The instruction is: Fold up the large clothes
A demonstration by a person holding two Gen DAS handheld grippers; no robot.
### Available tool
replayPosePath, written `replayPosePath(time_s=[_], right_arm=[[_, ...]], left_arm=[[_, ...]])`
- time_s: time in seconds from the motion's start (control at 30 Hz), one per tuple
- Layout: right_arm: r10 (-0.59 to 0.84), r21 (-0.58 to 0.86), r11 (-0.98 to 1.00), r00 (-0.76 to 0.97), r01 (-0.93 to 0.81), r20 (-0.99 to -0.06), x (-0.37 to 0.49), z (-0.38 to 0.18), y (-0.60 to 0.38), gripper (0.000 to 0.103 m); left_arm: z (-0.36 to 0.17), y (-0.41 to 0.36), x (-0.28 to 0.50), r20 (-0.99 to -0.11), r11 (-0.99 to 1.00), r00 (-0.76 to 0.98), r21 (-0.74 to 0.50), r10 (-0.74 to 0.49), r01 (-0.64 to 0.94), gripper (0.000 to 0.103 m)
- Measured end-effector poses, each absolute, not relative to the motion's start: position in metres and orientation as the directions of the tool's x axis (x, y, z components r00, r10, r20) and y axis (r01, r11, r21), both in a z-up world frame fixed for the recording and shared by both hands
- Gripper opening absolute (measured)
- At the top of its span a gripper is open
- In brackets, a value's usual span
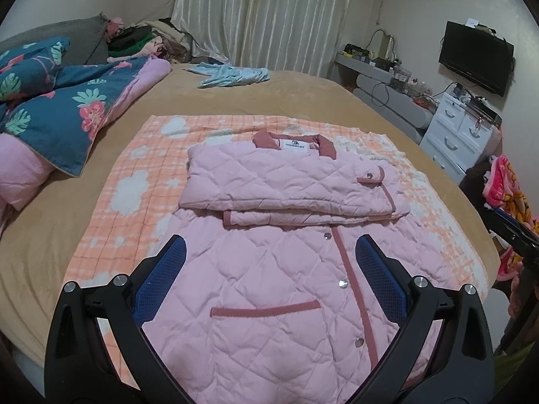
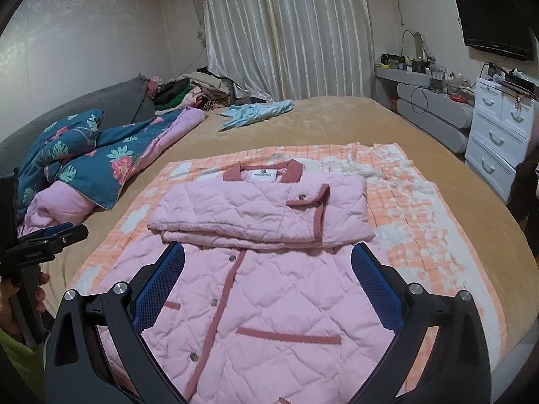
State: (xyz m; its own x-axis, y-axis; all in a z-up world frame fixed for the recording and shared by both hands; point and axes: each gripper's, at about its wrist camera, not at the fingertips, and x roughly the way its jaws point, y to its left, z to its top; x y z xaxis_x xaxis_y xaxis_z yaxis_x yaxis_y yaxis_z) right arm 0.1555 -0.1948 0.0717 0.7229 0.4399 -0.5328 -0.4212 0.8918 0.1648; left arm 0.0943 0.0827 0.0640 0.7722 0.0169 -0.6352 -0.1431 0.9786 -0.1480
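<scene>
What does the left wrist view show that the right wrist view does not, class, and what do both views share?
Only the left wrist view shows a bright cartoon-print cloth at the right edge, beyond the bed.

Only the right wrist view shows the left gripper from the side, held in the person's hand.

Both show the pink quilted jacket with its sleeves folded across the chest, lying on the orange checked blanket, plus the light blue garment, the floral duvet, the curtains and the wall TV. Each view's own fingers stand open and empty.
</scene>
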Motion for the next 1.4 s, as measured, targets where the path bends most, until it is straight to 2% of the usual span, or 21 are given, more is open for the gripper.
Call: replayPosePath(time_s=[0.17, 0.9, 1.2, 1.4], right_arm=[[0.417, 0.162, 0.903, 0.719, -0.398, -0.556, 0.149, 0.060, -0.208, 0.099], [0.296, 0.136, 0.947, 0.625, -0.292, -0.722, 0.130, -0.022, -0.264, 0.099], [0.284, 0.167, 0.952, 0.535, -0.258, -0.796, 0.124, -0.056, -0.287, 0.099], [0.285, 0.189, 0.954, 0.515, -0.231, -0.809, 0.119, -0.067, -0.301, 0.099]], left_arm=[[0.052, 0.083, 0.086, -0.652, 0.981, 0.756, -0.113, 0.048, -0.159, 0.094], [0.000, 0.129, 0.047, -0.745, 0.957, 0.660, -0.113, 0.096, -0.267, 0.094], [-0.024, 0.152, 0.026, -0.785, 0.939, 0.614, -0.144, 0.084, -0.313, 0.094], [-0.045, 0.171, 0.009, -0.823, 0.919, 0.565, -0.177, 0.057, -0.351, 0.094]])
